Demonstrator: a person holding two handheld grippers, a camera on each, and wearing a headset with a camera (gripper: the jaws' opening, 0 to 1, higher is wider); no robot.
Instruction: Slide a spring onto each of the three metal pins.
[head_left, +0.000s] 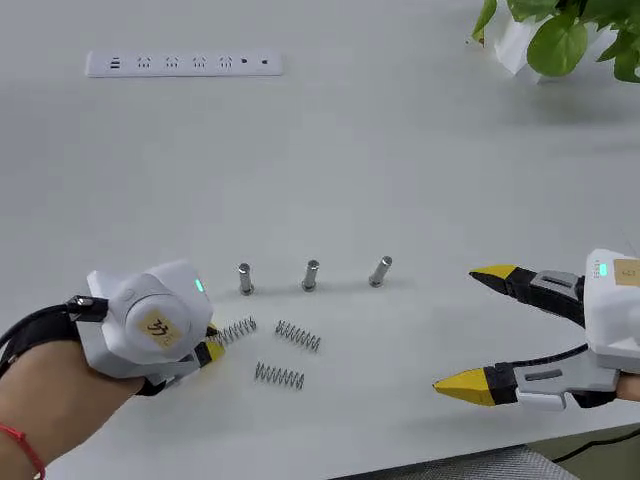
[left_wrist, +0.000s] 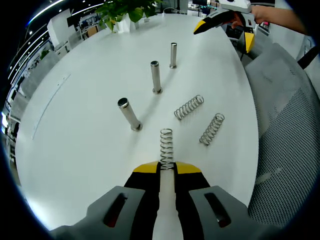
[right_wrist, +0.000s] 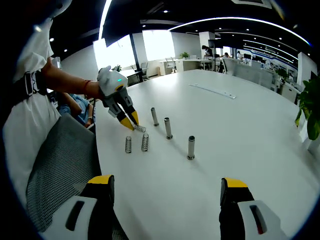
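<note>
– Springs first: where do they lie?
– Two loose springs (head_left: 298, 336) rest flat on the white table (head_left: 400, 180), in front of the row of pins and apart from each other. The third spring (left_wrist: 166, 147) is in the left gripper (left_wrist: 166, 166).
– How does that gripper hold it?
– Its yellow-tipped jaws are closed together on the near end of the third spring. The rest of the coil sticks straight out ahead of the tips with its far end free. Whether the coil touches the table, I cannot tell.
– And the pins?
– Three metal pins (head_left: 311, 274) stand upright in a row, heads up, each bare, with no spring on any of them. In the left gripper view the nearest pin (left_wrist: 129, 114) is just left of the third spring's free end, close but not touching.
– The right gripper?
– The right gripper (head_left: 475, 328) hovers at the right side of the table, well apart from the pins. Its jaws are spread wide with nothing between them. In its own view the pins and the loose springs lie ahead of it, and the left gripper is at the far end of the row.
– Anything else on the table?
– A white power strip (head_left: 183, 64) lies at the far left, and a leafy plant (head_left: 565, 35) sits at the far right corner.
</note>
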